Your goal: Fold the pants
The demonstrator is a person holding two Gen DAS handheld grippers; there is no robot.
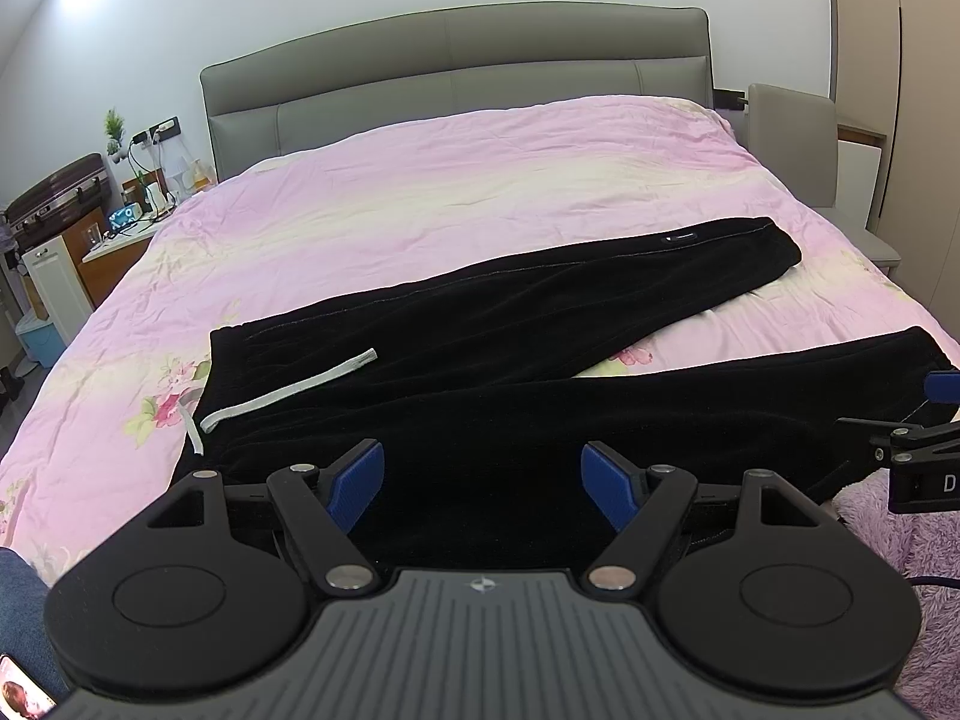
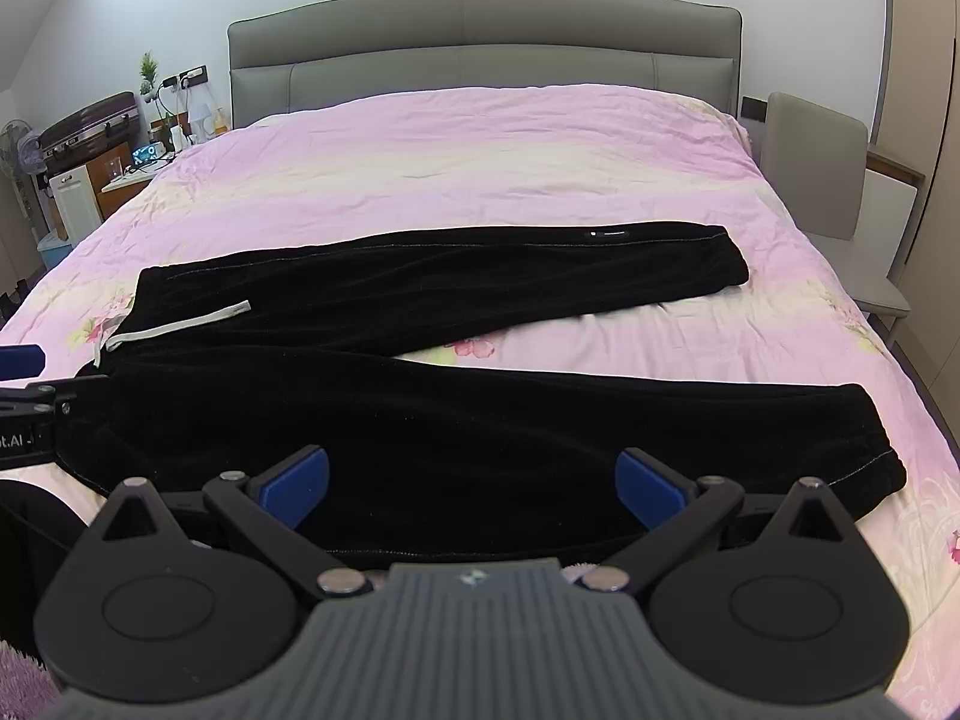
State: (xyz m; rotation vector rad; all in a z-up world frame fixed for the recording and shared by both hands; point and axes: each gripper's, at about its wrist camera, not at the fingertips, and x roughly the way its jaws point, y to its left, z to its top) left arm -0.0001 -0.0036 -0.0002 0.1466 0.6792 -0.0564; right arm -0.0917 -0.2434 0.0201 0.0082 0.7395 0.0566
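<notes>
pants (image 2: pixel 420 372) spread across bed (image 2: pixel 480 168), waistband left, legs right, headboard (image 2: pixel 480 42) behind

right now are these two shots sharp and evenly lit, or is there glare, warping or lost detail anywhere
Left wrist view: sharp overall, strong fisheye bowing the headboard, a bright glare patch on the wall top left, dark corners. Right wrist view: same barrel warp, glare at the top left too. In both, the black pants show almost no fold detail, only seams and the white drawstring.

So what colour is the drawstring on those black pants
White, maybe pale grey. The drawstring lies flat across the pants near the waistband, clearest in the left wrist view.
</notes>
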